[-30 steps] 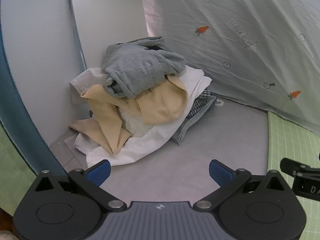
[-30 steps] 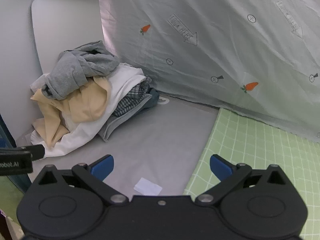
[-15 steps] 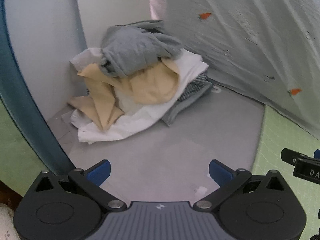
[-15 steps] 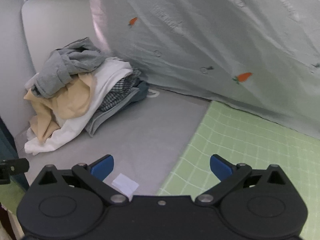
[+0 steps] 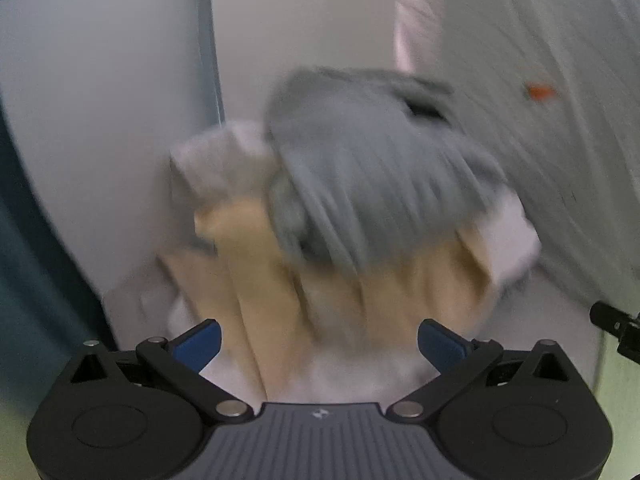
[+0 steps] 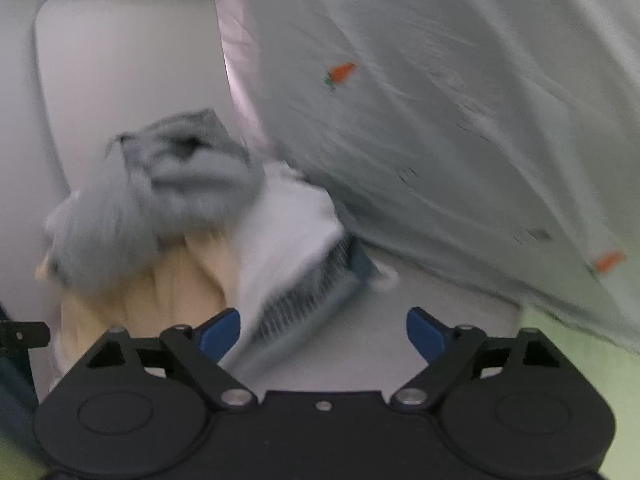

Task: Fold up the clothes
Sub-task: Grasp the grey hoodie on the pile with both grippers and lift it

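A pile of clothes lies in the corner, blurred by motion. A grey garment (image 5: 372, 172) sits on top, over a tan one (image 5: 280, 280) and a white one (image 5: 512, 232). In the right wrist view the grey garment (image 6: 160, 200) tops the tan (image 6: 168, 292) and white (image 6: 288, 232) ones, with a checked garment (image 6: 312, 300) at the pile's right edge. My left gripper (image 5: 318, 344) is open and empty, close in front of the tan garment. My right gripper (image 6: 322, 332) is open and empty, just before the checked garment.
A pale sheet with carrot prints (image 6: 440, 120) hangs at the right. A white panel (image 5: 120, 120) stands behind the pile. The grey surface (image 6: 420, 296) carries the pile, with a green grid mat (image 6: 568, 340) at the right. The other gripper's tip (image 5: 616, 332) shows at the right edge.
Both grippers have moved quickly forward to the pile, which now fills the views. Both stay open.
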Demonstrator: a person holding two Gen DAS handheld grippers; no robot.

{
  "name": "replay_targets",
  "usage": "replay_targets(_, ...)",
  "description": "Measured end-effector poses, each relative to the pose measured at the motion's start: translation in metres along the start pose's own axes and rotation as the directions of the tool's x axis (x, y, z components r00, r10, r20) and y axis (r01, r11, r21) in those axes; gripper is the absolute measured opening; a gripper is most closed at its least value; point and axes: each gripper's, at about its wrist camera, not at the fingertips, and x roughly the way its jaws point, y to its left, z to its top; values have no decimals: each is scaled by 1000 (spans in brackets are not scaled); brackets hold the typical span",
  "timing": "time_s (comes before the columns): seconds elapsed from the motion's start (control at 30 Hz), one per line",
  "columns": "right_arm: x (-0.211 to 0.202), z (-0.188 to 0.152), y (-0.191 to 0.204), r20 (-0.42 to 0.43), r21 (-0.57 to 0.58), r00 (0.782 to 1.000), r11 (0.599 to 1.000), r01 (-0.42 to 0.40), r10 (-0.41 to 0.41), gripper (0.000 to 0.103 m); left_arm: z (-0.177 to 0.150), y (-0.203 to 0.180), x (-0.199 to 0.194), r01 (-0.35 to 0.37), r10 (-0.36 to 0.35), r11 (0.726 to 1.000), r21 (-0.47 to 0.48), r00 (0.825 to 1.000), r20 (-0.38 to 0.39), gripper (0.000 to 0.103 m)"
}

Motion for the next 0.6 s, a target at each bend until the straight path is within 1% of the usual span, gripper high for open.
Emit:
replay_targets(0.07, 29, 26, 14, 9, 15, 1000, 1000, -18, 18, 87, 31, 11, 19, 5, -5, 1000, -22, 1000, 11, 102)
replay_targets(0.17, 74, 62, 33, 18, 31, 998, 997, -65, 65, 80, 71, 22, 54, 49, -48, 998, -45, 999, 5, 102)
replay_targets(0.23, 99, 80, 44, 20, 45, 996, 995, -85, 85, 80, 89, 22, 77, 73, -73, 996, -57, 997, -7, 101)
replay_targets(0.3, 125, 94, 50, 6, 78, 994, 991, -107, 107, 77, 101, 22, 99, 128, -130, 988, -90, 991, -26, 101)
replay_targets(0.33, 139, 100, 53, -8, 99, 993, 988, -119, 120, 75, 105, 22, 108, 162, -167, 980, -114, 985, -35, 101)
replay_targets(0.4, 163, 105, 54, -45, 142, 987, 979, -145, 153, 65, 109, 20, 125, 213, -224, 965, -157, 973, -59, 101)
replay_targets(0.43, 173, 105, 55, -62, 164, 982, 973, -164, 176, 62, 109, 19, 133, 233, -248, 957, -173, 966, -68, 100)
replay_targets(0.47, 181, 104, 56, -79, 177, 978, 968, -178, 194, 55, 109, 19, 139, 249, -266, 951, -184, 961, -73, 100)
replay_targets(0.5, 186, 103, 57, -96, 176, 974, 967, -185, 204, 50, 108, 18, 146, 267, -287, 943, -197, 955, -79, 98)
replay_targets(0.57, 191, 99, 64, -112, 146, 973, 972, -183, 200, 46, 105, 18, 154, 293, -319, 930, -222, 943, -92, 97)
replay_targets(0.6, 192, 98, 67, -115, 124, 974, 976, -179, 193, 43, 104, 18, 156, 304, -333, 924, -233, 938, -97, 93)
